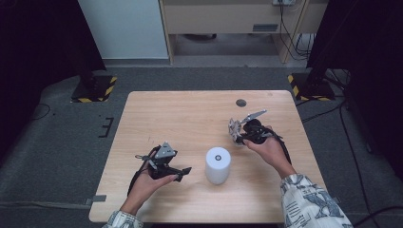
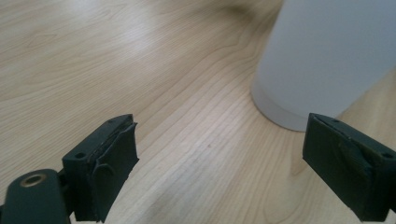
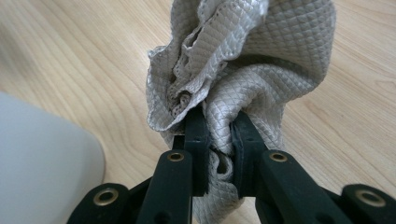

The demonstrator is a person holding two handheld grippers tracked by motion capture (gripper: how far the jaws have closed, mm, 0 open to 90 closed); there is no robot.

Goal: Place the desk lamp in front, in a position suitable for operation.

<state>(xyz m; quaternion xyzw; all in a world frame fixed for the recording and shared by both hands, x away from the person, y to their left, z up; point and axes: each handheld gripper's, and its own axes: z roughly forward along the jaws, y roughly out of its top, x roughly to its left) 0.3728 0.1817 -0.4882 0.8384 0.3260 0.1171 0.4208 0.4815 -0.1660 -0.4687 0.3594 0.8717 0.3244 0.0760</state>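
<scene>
Grey quilted cloth (image 3: pixel 243 60) is hanging bunched in the clenched right tool (image 3: pixel 219 126) above the bench (image 1: pixel 190 109), while the released left tool (image 2: pixel 219 158) is nearing the white cylinder (image 1: pixel 218 165); wiping looks not yet begun.

You get soft, even overhead light on the table (image 1: pixel 190 114), while the upper corners of the high view fall into darkness. Up close, the white cylinder (image 2: pixel 327 60) blurs, and glare washes the upper left wood.

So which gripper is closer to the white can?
Left. The left gripper sits just beside the can, fingers open toward it. The right gripper is farther back, shut on a grey cloth.
</scene>
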